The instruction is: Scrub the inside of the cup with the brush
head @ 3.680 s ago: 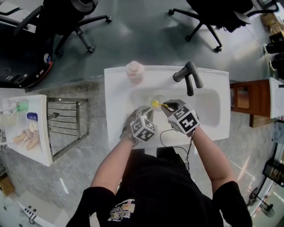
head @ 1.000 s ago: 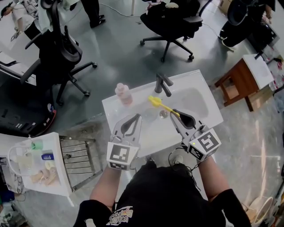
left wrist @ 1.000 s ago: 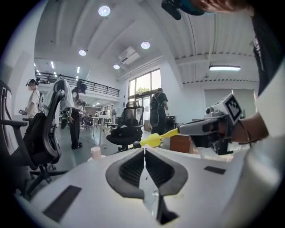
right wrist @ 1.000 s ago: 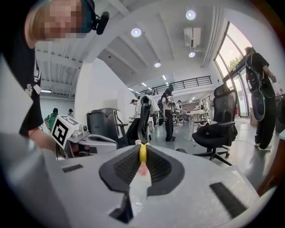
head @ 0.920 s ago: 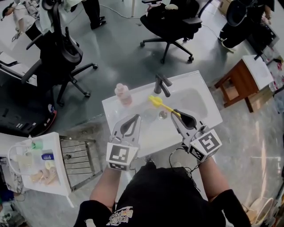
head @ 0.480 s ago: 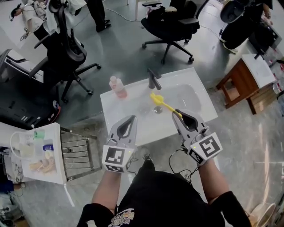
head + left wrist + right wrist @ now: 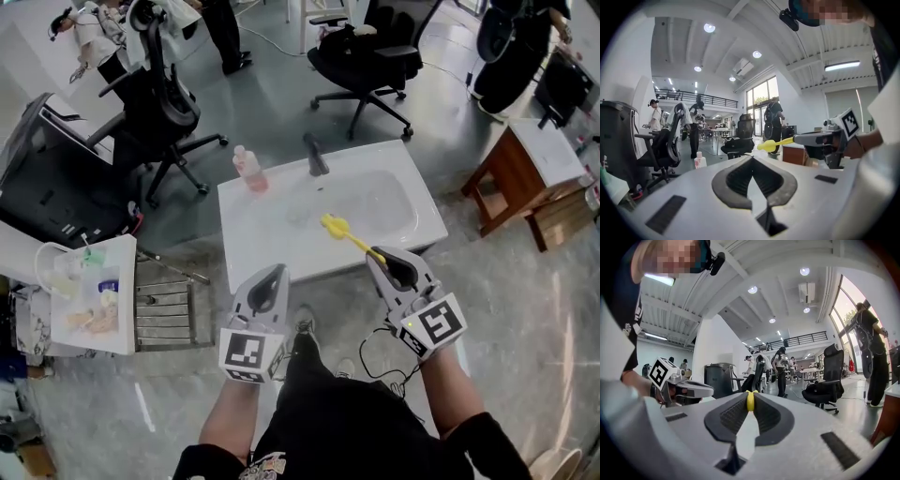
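Observation:
Both grippers are held up in front of the person, short of the white sink [image 7: 246, 251]. My right gripper [image 7: 380, 258] is shut on the handle of the yellow brush [image 7: 352, 239], whose head points out over the basin. In the right gripper view the yellow handle [image 7: 750, 401] is pinched between the pads. My left gripper [image 7: 274, 271] is shut with nothing in it; its pads meet in the left gripper view [image 7: 752, 160], where the brush [image 7: 776, 144] shows to the right. I cannot make out the cup.
A dark faucet [image 7: 314, 155] and a pink bottle [image 7: 247, 169] stand at the sink's far edge. A metal rack [image 7: 164, 300] and a white cart [image 7: 89, 291] are to the left, a wooden stool [image 7: 530, 169] to the right. Office chairs [image 7: 361, 56] and people stand beyond.
Earlier both grippers were down in the basin at the cup. Since then they have lifted clear, and the sink has dropped back in the view; the brush stays in the right gripper.

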Action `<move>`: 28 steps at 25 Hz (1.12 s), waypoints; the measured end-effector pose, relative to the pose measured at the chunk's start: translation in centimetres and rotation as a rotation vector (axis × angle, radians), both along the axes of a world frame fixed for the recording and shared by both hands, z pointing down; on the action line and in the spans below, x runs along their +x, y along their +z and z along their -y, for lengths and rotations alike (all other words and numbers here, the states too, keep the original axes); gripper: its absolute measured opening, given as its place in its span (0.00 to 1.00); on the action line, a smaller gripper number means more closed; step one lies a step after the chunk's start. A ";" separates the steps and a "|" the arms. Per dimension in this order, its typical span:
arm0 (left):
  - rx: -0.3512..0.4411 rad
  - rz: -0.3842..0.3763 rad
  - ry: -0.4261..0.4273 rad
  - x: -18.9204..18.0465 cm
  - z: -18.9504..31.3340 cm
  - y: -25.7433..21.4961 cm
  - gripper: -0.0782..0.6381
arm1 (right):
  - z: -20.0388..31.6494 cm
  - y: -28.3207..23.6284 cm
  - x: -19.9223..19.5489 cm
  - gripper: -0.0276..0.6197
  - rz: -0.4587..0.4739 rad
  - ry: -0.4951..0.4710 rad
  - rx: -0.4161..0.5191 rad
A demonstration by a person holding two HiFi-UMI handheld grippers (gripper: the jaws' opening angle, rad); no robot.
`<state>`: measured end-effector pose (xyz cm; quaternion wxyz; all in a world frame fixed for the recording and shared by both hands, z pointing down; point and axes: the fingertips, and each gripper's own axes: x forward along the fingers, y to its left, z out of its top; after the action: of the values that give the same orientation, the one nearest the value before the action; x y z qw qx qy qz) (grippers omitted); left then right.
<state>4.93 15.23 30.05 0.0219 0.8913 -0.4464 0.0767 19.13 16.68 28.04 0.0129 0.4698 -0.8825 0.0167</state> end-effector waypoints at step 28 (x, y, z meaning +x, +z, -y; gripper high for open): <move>-0.020 0.000 0.083 -15.1 -10.1 -0.6 0.12 | -9.6 -1.1 -17.2 0.10 -0.042 0.017 0.020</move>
<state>-10.18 25.32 29.47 0.0276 0.9088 -0.4082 0.0820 1.90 26.32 26.92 0.0266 0.4777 -0.8781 -0.0019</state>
